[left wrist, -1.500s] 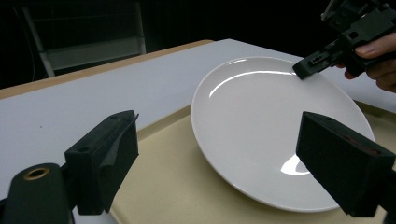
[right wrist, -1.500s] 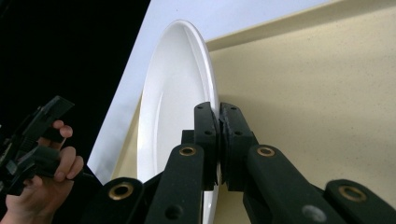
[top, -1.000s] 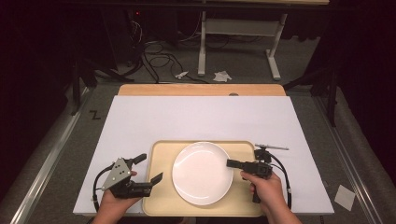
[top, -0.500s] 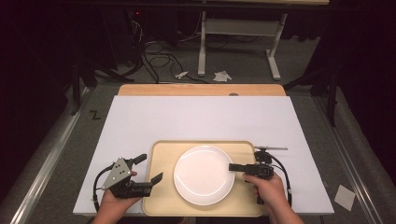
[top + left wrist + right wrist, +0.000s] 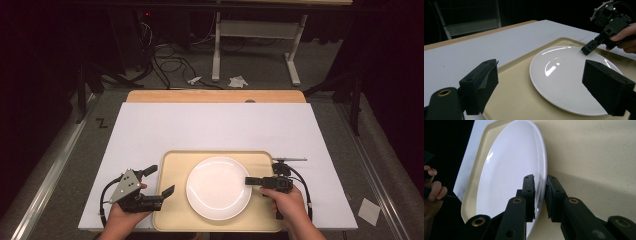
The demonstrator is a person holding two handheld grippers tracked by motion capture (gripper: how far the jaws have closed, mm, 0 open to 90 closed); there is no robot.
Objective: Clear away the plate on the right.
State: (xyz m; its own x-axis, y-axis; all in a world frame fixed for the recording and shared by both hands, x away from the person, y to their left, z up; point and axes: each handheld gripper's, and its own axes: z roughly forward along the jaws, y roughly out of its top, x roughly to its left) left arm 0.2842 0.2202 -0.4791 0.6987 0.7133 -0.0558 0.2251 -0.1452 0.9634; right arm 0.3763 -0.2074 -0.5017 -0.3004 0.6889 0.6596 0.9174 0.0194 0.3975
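Two black jaws of the right gripper (image 5: 540,195) straddle the near rim of the white plate (image 5: 509,170), one pad over the rim, one under it, a thin gap on each side in the right gripper view, so pads look just off the plate rather than pressing; jaws have just been opening, rim still between them. One finger (image 5: 529,192) sits on the plate's upper face side, the other on the tray side. In the high view the right gripper (image 5: 250,181) points in from the plate's right edge, held by the person's right hand (image 5: 285,200), cable looping behind it. Left gripper (image 5: 544,82) jaws stand wide apart, nothing between the pads, nothing touched; the plate (image 5: 571,77) lies ahead of them, and the right gripper's tip shows at the plate's far rim in that view. In the high view the left gripper (image 5: 159,181) sits at the tray's left edge, grey three-cornered plate on top, held in the left hand (image 5: 122,215), one jaw over the tray rim, the other out over the white table cover. Plate (image 5: 218,187) sits about centre on the beige tray (image 5: 175,220), lying flat as far as can be told. Tray sits on the white table cover (image 5: 215,130) near the person's edge. Wooden strip (image 5: 215,96) runs along the far edge of the table. Floor behind has cables and a metal stand (image 5: 255,35), dark.
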